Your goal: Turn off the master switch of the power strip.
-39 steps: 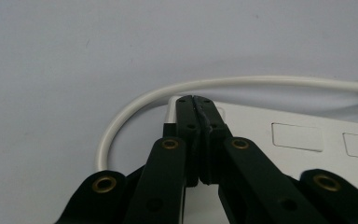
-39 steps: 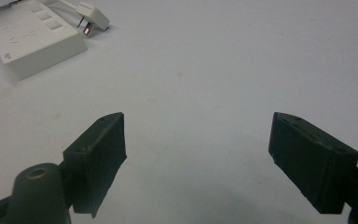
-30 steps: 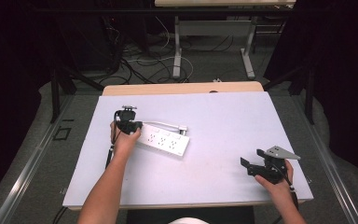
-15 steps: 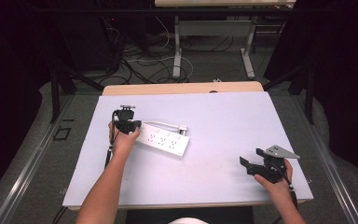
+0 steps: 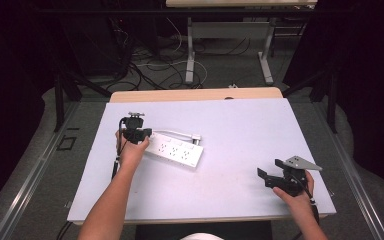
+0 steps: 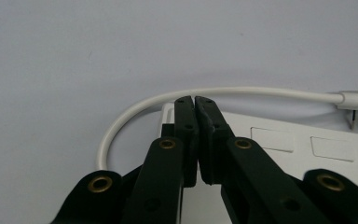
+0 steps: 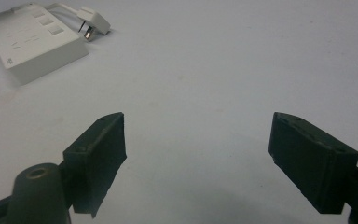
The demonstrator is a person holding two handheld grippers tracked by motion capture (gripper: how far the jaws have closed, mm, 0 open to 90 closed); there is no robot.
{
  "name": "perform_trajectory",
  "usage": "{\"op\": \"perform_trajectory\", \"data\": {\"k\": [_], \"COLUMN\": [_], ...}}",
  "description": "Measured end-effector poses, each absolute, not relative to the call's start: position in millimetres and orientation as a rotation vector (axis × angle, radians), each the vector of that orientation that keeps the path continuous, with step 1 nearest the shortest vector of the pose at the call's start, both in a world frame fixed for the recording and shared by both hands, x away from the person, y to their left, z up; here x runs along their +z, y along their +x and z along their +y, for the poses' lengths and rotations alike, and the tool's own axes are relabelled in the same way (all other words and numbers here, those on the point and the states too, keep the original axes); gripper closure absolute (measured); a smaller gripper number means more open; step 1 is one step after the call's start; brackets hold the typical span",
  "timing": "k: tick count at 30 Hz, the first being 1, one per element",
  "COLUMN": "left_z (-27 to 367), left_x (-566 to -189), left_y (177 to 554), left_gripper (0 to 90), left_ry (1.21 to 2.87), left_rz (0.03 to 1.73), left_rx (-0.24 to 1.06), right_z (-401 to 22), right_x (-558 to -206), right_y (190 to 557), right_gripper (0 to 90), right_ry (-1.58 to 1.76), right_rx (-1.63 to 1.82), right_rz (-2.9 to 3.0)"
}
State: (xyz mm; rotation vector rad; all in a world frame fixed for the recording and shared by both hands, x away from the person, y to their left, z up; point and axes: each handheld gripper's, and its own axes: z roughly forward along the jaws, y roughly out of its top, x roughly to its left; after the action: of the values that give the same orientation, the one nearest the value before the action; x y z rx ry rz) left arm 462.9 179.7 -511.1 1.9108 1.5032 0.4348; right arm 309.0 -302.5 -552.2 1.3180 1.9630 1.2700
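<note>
**Left tool pinched shut at the power strip's cord end, right tool waiting wide**

High view: pale bench (image 5: 240,125) seen from above, two forearms entering from below. White power strip (image 5: 176,150) lying flat, left of centre, slanted, its cord (image 5: 179,133) running along the far side to a plug (image 5: 196,136) just beside the strip. Left tool (image 5: 139,134) resting at the strip's left end, hand wrapped around it. Right tool (image 5: 270,176) well apart, near the bench's front right corner, grey three-cornered plate on top.

Left gripper view: left tool (image 6: 195,100) with jaws pressed together, nothing seen clamped between them, tips lying over the strip's end (image 6: 279,144). Cord (image 6: 177,100) curving in a loop just beyond the tips, apart from them. Whether the tips press on the strip's top: not clear.

Right gripper view: right tool (image 7: 198,140) spread wide, nothing between the jaws, bare bench beneath. Power strip (image 7: 37,42) far off at upper left, plug (image 7: 94,21) beside it with metal prongs showing.

Likely trouble: a push from closed tips could slide or swing the light strip, since nothing pins its other end. Closed jaws could also slip off the edge and snag the cord loop, dragging the plug.

Across views: cord loop and closed jaws plain close up, lost from above; prongs visible from the right tool's camera; overall layout clear from above.
</note>
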Motion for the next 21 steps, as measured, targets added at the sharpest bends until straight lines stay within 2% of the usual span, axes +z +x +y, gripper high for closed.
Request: {"op": "perform_trajectory", "data": {"k": [21], "left_z": [175], "left_x": [-499], "left_y": [451], "left_gripper": [88.6], "left_ry": [1.893], "left_rz": [1.422], "left_rx": [0.421], "right_z": [-303], "right_x": [-552], "right_y": [309], "right_gripper": [18.1], "right_ry": [1.317], "right_rx": [1.268], "right_rz": [1.957]}}
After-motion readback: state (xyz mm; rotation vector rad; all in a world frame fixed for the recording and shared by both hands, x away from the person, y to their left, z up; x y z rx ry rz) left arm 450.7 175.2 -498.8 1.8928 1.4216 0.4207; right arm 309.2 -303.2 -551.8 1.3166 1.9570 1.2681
